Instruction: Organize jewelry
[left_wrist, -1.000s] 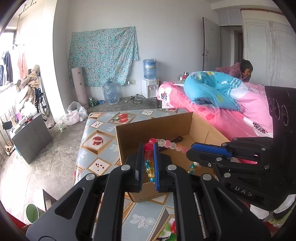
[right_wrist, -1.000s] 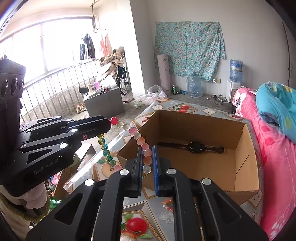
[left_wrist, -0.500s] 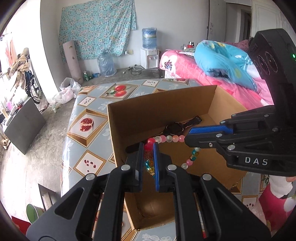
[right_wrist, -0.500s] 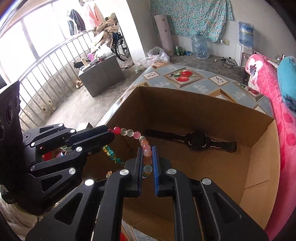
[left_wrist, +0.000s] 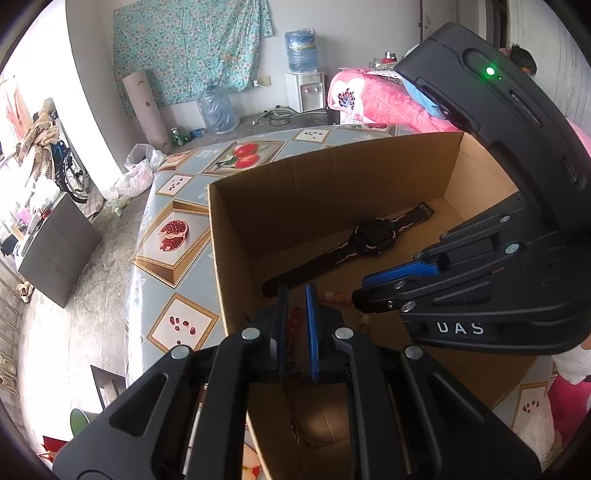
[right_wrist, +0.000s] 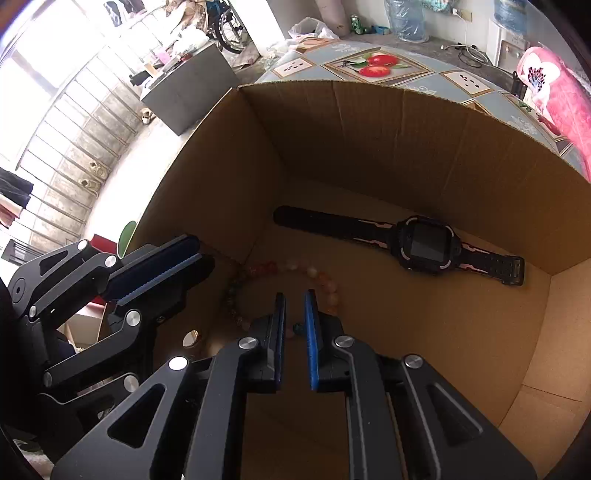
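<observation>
Around us: black wristwatch (right_wrist: 424, 245) lying flat in the open brown cardboard box (right_wrist: 369, 122).
Left tongs (left_wrist: 296, 295): nearly closed, pinching the pink-and-green bead bracelet (right_wrist: 295, 266).
Right tongs (right_wrist: 294, 300): the same.

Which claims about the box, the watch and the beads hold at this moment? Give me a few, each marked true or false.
1. A black watch lies on the floor of the cardboard box. True.
2. The bead bracelet lies outside the box on the tablecloth. False: it is down inside the box, apart from the watch.
3. The left gripper and the right gripper each have part of the bracelet between their fingers. True.
4. The watch strap is buckled into a loop. False: the strap lies open and stretched out straight.
5. The box is closed by a lid. False: its top is open.
</observation>
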